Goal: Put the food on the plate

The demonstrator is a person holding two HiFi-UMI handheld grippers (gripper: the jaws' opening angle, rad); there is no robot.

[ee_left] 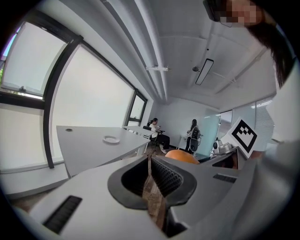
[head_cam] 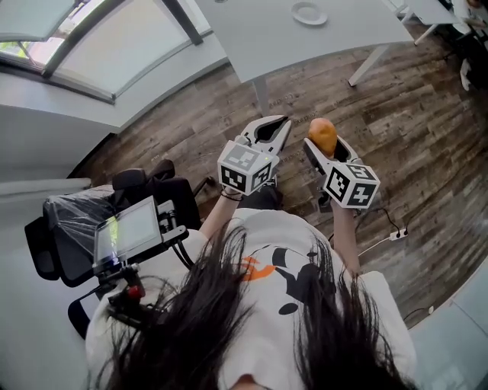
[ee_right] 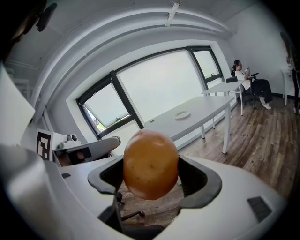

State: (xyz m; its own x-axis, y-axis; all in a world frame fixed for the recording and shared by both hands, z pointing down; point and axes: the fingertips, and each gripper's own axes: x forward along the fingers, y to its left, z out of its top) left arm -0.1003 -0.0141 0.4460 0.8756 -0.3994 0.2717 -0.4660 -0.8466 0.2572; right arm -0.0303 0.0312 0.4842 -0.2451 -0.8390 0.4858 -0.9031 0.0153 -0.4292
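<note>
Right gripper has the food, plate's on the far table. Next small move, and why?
Likely step forward and carry the right gripper toward the plate, jaws shut: it grips the orange-brown food over the wooden floor, while the plate sits on the white table well ahead. Left gripper is shut, empty.

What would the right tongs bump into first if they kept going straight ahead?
Probably the long white table, close to the small round white plate. The right tongs, shut on the round orange-brown food, point there with nothing between, though depth is unclear.
</note>
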